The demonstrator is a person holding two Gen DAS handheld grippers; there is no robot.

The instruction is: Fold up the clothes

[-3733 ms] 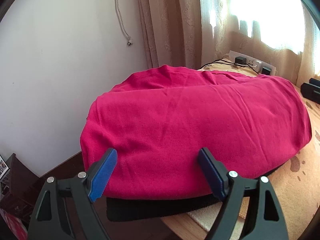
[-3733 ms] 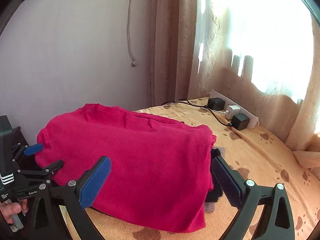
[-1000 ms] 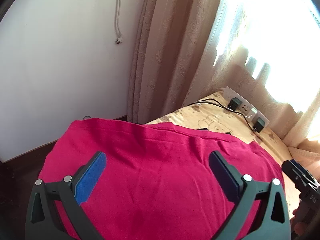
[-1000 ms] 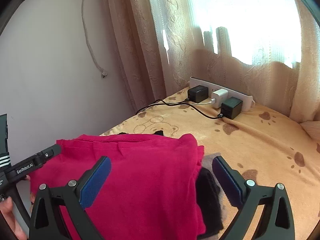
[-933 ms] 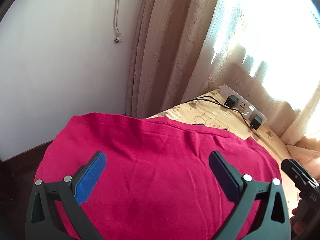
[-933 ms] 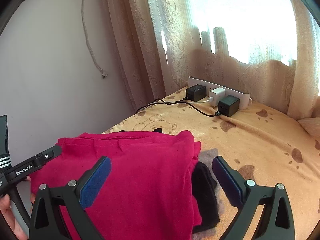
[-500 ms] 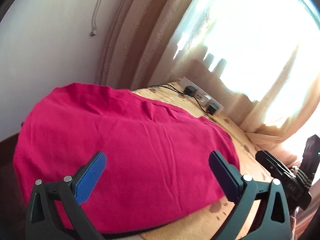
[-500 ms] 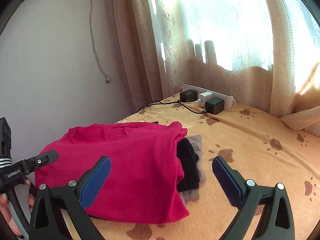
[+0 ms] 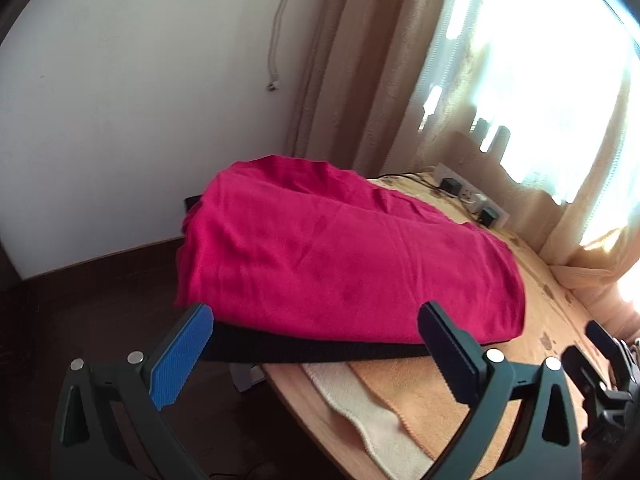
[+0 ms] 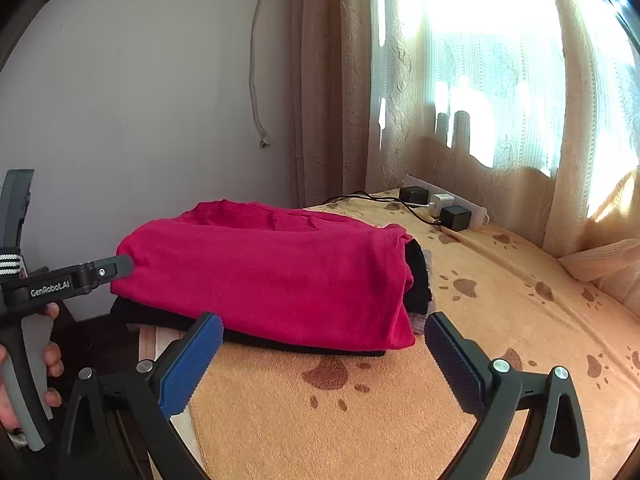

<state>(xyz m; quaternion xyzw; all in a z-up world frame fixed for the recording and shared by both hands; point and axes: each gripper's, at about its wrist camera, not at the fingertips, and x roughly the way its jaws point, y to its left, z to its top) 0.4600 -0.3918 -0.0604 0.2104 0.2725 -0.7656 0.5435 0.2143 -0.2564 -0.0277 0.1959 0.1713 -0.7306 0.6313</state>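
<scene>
Red folded garment [image 10: 272, 276] lies just beyond both spread, empty claws.

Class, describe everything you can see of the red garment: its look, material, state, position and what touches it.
The red garment is plain crimson, apparently soft knit fabric, folded into a thick, roughly rectangular bundle with light creases on top. It lies flat as the top layer of a stack, resting on a folded black garment whose edges show beneath and to its right. The stack sits at the edge of an orange paw-print blanket. Neither open gripper holds it; whether the left gripper's tip touches its end is unclear.
</scene>
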